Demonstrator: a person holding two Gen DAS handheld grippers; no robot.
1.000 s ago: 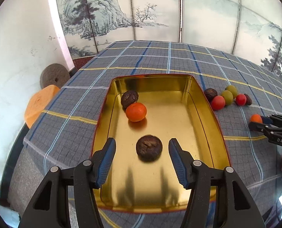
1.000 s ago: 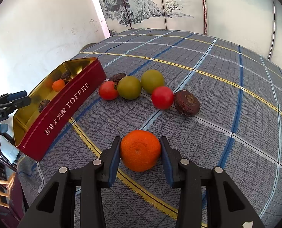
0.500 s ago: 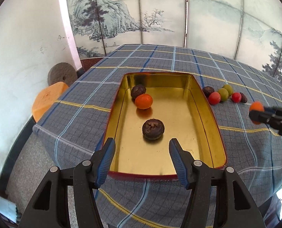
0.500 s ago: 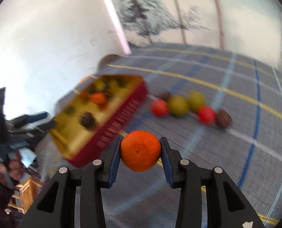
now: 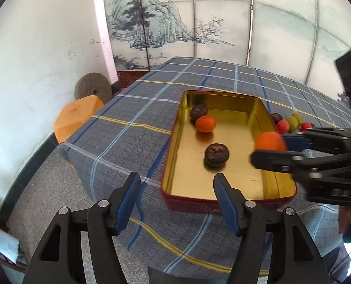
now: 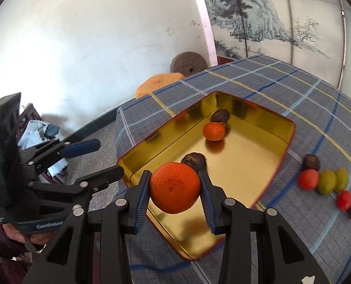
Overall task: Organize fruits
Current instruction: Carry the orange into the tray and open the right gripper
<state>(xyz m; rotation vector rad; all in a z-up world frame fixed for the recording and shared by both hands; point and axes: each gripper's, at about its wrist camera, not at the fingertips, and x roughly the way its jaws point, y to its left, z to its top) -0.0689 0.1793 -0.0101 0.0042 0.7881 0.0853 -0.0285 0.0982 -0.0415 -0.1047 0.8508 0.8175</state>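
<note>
The right hand-held gripper (image 6: 175, 190) is clamped on a tangerine (image 6: 175, 187), its blue pads pressed against both flanks of the fruit. The tangerine is bright orange with a dimpled skin and a small navel facing the camera. It hangs above the near end of the tin (image 6: 286, 139), clear of the gold floor. From the left wrist view the same fruit (image 5: 269, 142) is smeared by motion blur and half covered by the black fingers (image 5: 273, 158) that carry it.

The tin is a shallow rectangular box, gold inside and dark red outside, sitting on the worktop (image 5: 132, 127), which is covered with a blue-grey checked cloth. Inside lie a second tangerine (image 5: 205, 123), a wrinkled dark brown fruit (image 5: 199, 112) touching it on the far side, and another dark brown fruit (image 5: 216, 154) alone nearer the middle. In the right wrist view the held tangerine hides part of that middle fruit.

Outside the tin, a loose row of fruit rests on the cloth: a red one (image 6: 308, 179), two green ones (image 6: 327, 181), a smaller red one (image 6: 344, 200) and dark brown ones at either end (image 6: 311, 162). In the left wrist view this row is tiny and partly hidden behind the tin wall and the right hand-held gripper.

The left hand-held gripper (image 5: 176, 200) has nothing between its jaws, which are opening; it hangs off the near left corner of the tin. The hand (image 6: 21, 234) holding it is only partly in view at the frame edge.
</note>
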